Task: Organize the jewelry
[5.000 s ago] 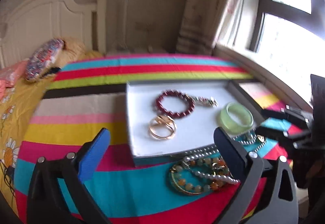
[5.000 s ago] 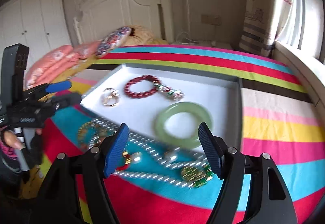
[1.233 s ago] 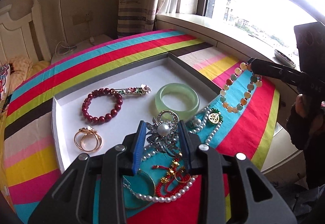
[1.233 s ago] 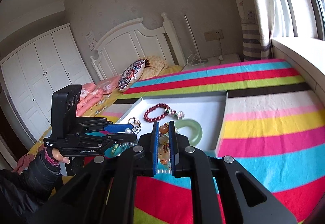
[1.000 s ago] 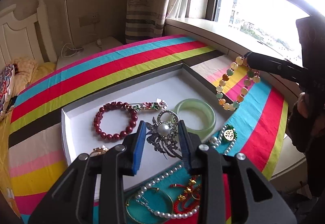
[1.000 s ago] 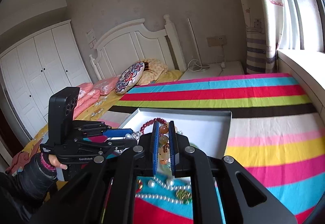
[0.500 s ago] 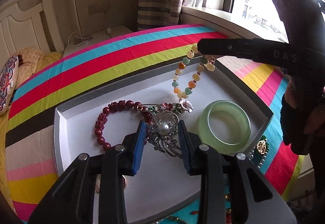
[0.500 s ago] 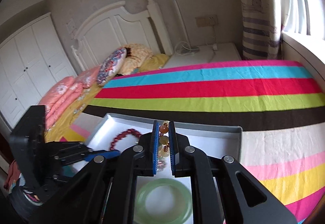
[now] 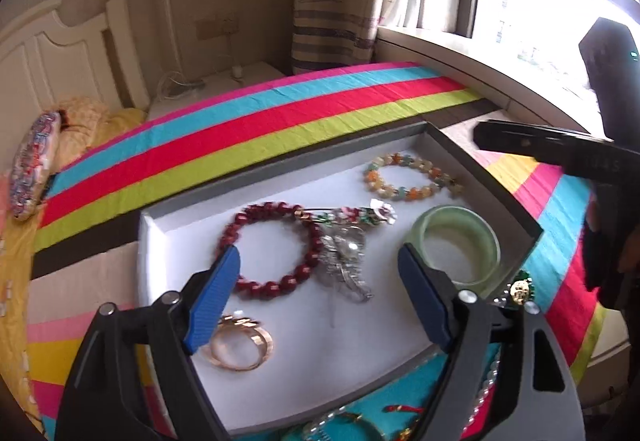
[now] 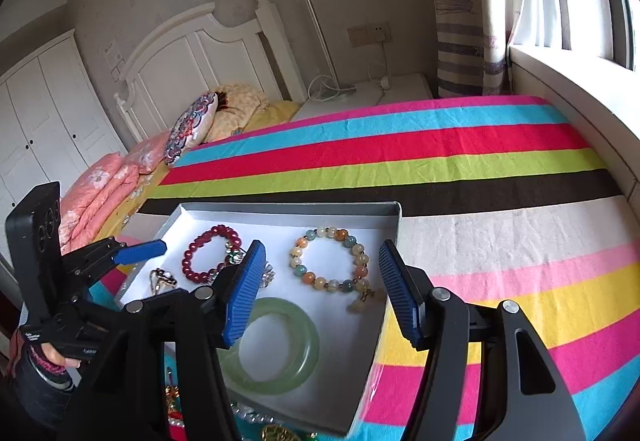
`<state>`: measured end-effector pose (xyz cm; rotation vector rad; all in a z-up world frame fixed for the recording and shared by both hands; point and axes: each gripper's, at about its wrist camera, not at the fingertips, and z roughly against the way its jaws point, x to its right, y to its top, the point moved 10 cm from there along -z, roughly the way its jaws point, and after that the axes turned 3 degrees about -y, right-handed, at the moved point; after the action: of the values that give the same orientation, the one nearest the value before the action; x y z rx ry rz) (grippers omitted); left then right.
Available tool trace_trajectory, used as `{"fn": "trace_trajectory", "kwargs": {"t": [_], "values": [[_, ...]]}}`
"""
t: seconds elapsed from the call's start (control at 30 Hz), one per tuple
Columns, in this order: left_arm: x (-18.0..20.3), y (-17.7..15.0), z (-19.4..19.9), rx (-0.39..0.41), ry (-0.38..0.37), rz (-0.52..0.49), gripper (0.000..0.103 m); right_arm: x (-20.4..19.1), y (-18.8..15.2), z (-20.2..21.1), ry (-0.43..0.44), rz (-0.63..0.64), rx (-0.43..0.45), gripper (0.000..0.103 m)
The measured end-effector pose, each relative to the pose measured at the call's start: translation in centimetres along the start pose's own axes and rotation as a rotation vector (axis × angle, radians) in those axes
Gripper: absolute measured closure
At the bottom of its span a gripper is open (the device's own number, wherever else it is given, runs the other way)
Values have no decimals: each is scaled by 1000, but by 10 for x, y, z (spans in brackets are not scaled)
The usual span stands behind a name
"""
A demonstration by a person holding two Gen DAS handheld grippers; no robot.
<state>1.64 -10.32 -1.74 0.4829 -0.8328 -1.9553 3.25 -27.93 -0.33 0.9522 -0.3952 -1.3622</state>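
Observation:
The white tray with a grey rim [image 9: 280, 181] lies on the striped cloth. My left gripper [image 9: 318, 257] hangs over it with its jaws opening. The silver pearl brooch [image 9: 344, 261] lies loose on the tray floor below them, beside the red bead bracelet [image 9: 272, 245]. My right gripper [image 10: 322, 247] is also opening, above the multicoloured bead bracelet [image 10: 304, 277], which lies flat in the tray's far right corner [image 9: 412, 177]. Neither pair of pads touches anything. A green jade bangle [image 9: 456, 245] and gold rings [image 9: 236, 345] also lie in the tray.
Outside the tray's near edge lie a gold pendant [image 9: 520, 289], pearl strands [image 9: 484, 393] and red pieces [image 9: 400, 409] on the cloth. A bed with a white headboard [image 10: 192, 53] and pillows stands at the left. A window sill [image 10: 580, 93] runs along the right.
Both grippers went from shut to open. The brooch dropped from the left jaws into the tray. The bead bracelet left the right jaws and now lies in the tray's far corner.

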Motion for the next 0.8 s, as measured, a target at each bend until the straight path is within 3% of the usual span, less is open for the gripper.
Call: {"fn": "trace_trajectory", "kwargs": {"t": [0.17, 0.3, 0.6, 0.8], "values": [[-25, -4, 40, 82, 74, 73, 7, 0, -8, 29, 22, -14, 44, 45], [-46, -19, 68, 125, 133, 143, 2, 2, -22, 42, 15, -28, 54, 37], [-62, -72, 84, 90, 207, 178, 2, 6, -60, 48, 15, -89, 25, 33], [-66, -88, 87, 89, 218, 185, 2, -21, -79, 54, -4, -12, 8, 33]]}}
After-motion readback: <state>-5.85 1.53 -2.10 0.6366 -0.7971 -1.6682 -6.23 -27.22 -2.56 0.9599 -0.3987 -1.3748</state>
